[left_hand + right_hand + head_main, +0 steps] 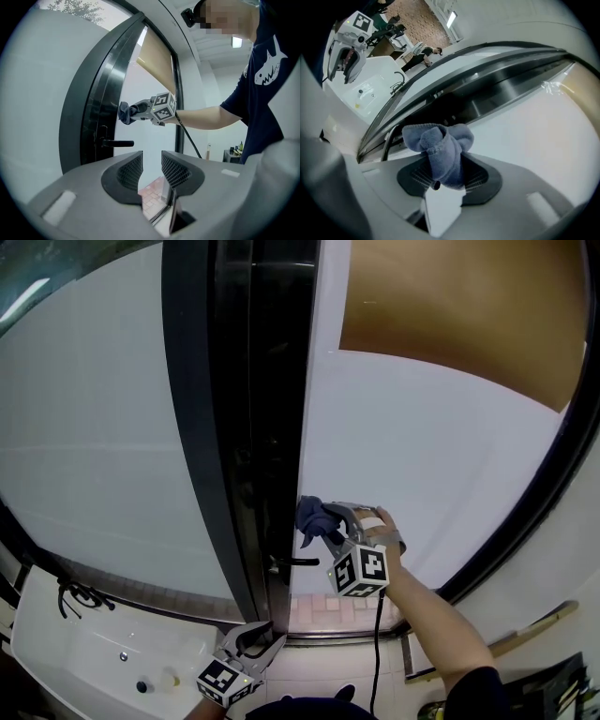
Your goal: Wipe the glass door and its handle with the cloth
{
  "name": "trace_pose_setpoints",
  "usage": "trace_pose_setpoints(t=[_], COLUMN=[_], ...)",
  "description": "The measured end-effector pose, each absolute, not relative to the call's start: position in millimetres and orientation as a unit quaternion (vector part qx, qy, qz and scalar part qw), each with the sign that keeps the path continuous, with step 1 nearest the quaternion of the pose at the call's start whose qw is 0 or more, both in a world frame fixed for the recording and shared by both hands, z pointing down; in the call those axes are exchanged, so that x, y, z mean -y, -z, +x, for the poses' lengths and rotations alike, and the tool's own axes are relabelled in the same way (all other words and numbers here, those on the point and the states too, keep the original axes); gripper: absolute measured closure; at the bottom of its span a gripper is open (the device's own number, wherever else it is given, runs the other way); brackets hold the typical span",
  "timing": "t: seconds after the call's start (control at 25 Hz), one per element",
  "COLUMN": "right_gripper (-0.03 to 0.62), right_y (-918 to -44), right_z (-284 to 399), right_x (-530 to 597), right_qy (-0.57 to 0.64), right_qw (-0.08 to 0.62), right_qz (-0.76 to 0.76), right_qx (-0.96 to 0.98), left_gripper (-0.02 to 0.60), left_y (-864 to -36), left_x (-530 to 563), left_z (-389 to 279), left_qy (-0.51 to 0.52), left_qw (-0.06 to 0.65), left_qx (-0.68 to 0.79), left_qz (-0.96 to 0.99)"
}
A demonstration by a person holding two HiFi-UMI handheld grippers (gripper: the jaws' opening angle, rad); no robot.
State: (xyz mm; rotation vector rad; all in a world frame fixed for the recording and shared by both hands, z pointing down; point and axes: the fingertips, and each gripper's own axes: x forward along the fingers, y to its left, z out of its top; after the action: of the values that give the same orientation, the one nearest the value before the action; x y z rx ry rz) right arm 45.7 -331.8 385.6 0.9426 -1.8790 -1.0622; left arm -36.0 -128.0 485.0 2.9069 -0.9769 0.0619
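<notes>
- At the door's inner edge, just above the handle (295, 562), the right gripper (328, 524) pinches a bunched blue cloth (312, 517), jaws clamped on its middle with a loose wad sticking out past the tips.
- Left gripper (255, 641) hangs low near the threshold, jaws spread, nothing between them, well apart from the handle.
- Step in hand, my read: wiping the glass door (422, 446) along the edge by the dark frame (234, 427). Can't tell if the cloth is actually touching the pane.
- To do it well:
  - lead with the soft wad, not the jaw tips, since hard plastic on glass could scratch or skid
  - use light, even pressure and overlapping passes along the edge
  - for the handle, wrap the wad over the lever and run along its length, top and underside
- Materials:
  - cloth looks like terry or microfibre, with a stitched hem; soft, compresses easily
  - pane is frosted white, smooth and flat
  - frame is glossy black, so smears will likely show
  - handle is a slim black lever, straight and horizontal
</notes>
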Motion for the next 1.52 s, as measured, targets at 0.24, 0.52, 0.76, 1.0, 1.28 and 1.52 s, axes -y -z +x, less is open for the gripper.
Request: trace_pose_setpoints(t=[0.24,0.52,0.76,1.0,1.28,1.52], right_gripper=[0.448,0.448,0.448,0.448,0.448,0.448], right_y=[-395,-404,-407,-401,-392,-401], right_z=[117,218,277,263,142,31], right_x=[331,327,324,318,307,304], right_qy=[0.397,0.343,0.31,0.311,0.345,0.365], right_qw=[0.411,0.438,0.456,0.423,0.362,0.337], right_qz=[0.4,0.463,0.501,0.512,0.436,0.36], right_qx=[0.717,0.69,0.667,0.68,0.748,0.79], left_gripper=[0.462,0.462,0.462,0.463,0.462,0.462], left_y=[-487,-481,-483,-485,-485,-489], left_x=[131,132,132,132,132,130], left_z=[-30,-16,-13,-19,-29,-39], left_qy=[-0.022,-0.021,-0.023,-0.022,-0.019,-0.021], left_qw=[0.037,0.033,0.034,0.036,0.04,0.04], left_qx=[0.312,0.294,0.29,0.294,0.305,0.317], left_qz=[0.949,0.955,0.956,0.955,0.951,0.947])
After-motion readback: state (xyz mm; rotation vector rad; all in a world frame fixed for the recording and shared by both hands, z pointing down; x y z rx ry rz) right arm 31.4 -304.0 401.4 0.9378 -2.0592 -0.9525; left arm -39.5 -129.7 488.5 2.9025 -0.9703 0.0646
